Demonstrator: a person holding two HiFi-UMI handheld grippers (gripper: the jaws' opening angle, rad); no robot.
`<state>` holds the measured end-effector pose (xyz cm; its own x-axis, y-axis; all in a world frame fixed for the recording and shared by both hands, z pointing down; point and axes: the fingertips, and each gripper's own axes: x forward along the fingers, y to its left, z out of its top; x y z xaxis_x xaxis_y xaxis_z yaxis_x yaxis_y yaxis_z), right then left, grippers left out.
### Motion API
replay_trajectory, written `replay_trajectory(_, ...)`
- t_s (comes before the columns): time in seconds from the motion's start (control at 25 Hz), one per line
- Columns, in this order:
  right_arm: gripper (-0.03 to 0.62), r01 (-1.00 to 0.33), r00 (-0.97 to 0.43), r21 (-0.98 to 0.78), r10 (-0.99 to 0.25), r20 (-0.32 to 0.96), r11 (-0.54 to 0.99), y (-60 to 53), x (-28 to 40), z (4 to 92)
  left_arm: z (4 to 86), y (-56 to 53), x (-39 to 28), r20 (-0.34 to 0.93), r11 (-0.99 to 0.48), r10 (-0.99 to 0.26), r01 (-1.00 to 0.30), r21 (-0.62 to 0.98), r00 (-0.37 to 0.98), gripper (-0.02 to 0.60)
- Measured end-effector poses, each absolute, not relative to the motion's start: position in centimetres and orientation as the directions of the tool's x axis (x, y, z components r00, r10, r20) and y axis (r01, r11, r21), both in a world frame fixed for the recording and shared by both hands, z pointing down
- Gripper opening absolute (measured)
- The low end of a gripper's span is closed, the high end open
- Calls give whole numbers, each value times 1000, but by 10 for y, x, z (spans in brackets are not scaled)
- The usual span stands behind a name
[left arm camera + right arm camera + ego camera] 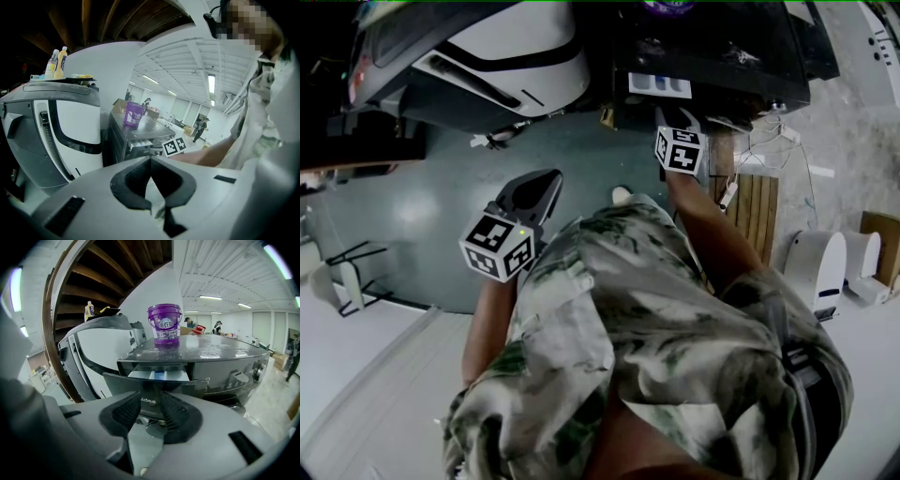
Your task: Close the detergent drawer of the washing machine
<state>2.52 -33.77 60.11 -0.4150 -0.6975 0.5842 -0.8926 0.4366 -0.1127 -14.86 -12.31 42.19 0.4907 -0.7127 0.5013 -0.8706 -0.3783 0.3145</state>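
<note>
The dark washing machine stands at the top of the head view, its detergent drawer pulled out with the white compartments showing. In the right gripper view the drawer's front panel sits just ahead of my right gripper. That gripper is open, and the panel lies in line with the gap without the pads touching it. My left gripper hangs over the floor to the left, away from the drawer. Its fingertips meet with nothing between them.
A purple bucket stands on top of the washing machine. A large white and grey machine stands to its left, with bottles on it. A wooden pallet and white units lie to the right.
</note>
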Motion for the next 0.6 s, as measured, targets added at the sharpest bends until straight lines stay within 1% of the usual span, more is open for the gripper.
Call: replay_trajectory(0.6, 152, -890, -422, -118, -699, 578, 440, -350, 22, 601, 422, -127, -152, 504, -364, -719, -877, 312, 478, 23)
